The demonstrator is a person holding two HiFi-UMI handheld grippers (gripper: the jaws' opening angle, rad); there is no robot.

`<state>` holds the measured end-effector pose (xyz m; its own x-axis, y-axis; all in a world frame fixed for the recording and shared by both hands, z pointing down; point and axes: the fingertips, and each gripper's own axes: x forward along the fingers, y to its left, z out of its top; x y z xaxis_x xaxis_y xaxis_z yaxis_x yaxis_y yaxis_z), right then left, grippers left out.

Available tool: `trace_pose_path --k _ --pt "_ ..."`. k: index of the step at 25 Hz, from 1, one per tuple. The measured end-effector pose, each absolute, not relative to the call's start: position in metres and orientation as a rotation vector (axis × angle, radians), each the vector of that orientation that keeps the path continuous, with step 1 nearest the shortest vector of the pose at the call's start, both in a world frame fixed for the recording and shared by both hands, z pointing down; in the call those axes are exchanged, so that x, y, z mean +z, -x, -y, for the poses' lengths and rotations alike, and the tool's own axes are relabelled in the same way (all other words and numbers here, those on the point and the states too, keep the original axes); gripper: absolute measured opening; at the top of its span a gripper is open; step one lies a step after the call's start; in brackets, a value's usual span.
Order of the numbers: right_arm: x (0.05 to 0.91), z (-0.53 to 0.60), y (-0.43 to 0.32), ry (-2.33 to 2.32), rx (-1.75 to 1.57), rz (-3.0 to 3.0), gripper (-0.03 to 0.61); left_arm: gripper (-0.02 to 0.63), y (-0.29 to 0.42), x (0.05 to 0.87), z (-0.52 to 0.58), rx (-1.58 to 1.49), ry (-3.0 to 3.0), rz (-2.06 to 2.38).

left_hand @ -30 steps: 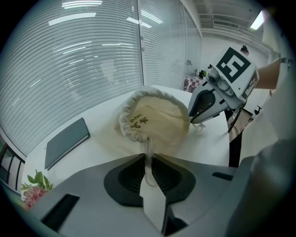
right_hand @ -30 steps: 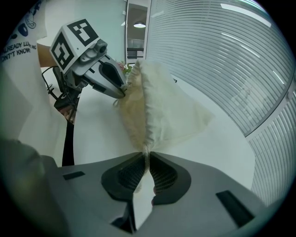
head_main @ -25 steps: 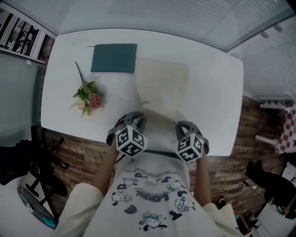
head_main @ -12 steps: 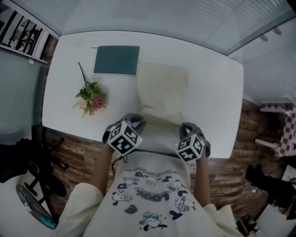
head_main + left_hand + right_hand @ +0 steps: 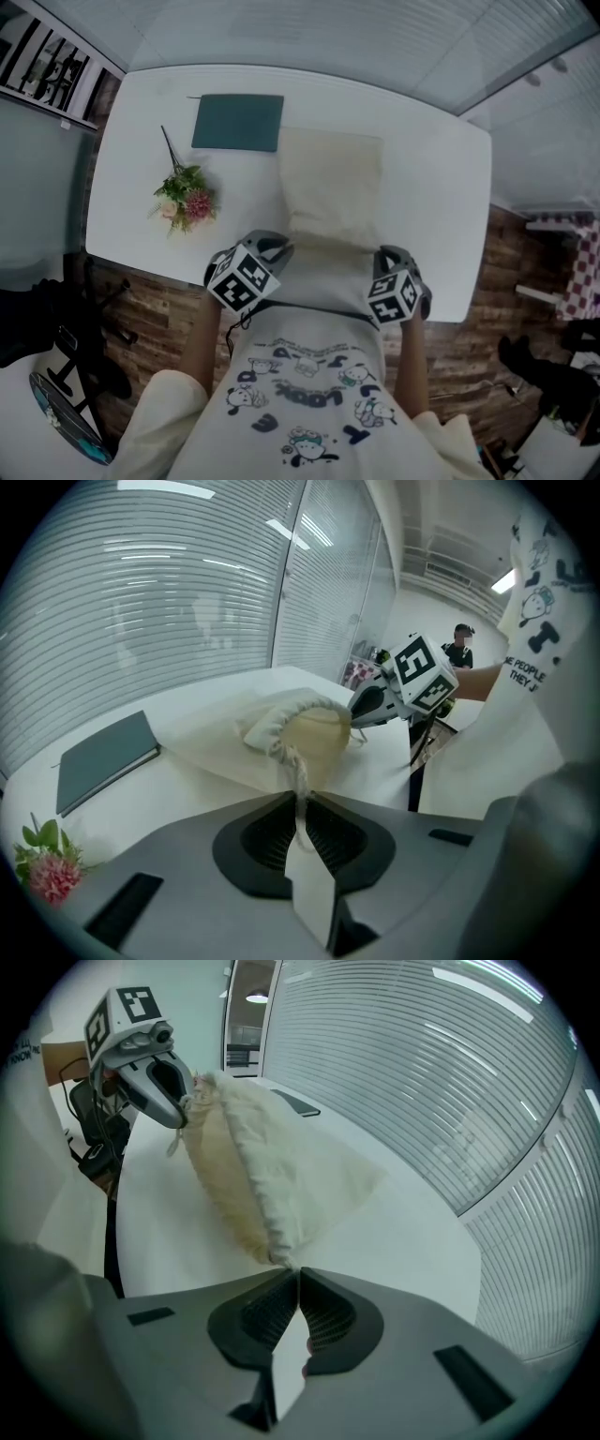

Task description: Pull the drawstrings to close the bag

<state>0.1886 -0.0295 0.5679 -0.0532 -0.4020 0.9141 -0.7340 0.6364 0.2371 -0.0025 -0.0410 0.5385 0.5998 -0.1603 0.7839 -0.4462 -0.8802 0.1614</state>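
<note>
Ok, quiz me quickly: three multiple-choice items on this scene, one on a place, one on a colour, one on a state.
1. Where does the notebook lie?
A. by the far left corner of the bag
B. under the bag
C. on the floor
2. What colour is the notebook?
A. red
B. dark green
C. yellow
3. What is the left gripper doing?
A. open, empty
B. shut on the drawstring
C. shut on the notebook
Answers: 1 A, the head view shows it there; 2 B, the head and left gripper views both show it; 3 B, its own view shows the drawstring pinched, running up to the mouth of the bag.
</note>
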Motion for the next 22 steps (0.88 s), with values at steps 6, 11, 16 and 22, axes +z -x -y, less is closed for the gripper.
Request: trace_pose_path --k 6,11,16,22 --pt "0.565 0.034 -0.191 -0.945 0.322 1.674 0.025 0.064 -0.001 0.538 0.037 1.17 -2.503 0.448" --pt "0.564 0.034 -0.184 -0.938 0.325 1.686 0.025 0.064 -0.009 0.546 0.038 1.244 -2.506 0.469" --pt "0.567 0.033 -0.18 -0.917 0.329 1.684 0.025 0.066 -0.014 0.552 0.041 1.32 -2.518 0.497" --pt "0.572 0.029 -0.181 -0.94 0.427 1.708 0.026 0.067 -0.017 0.559 0.039 1.373 -2.502 0.467"
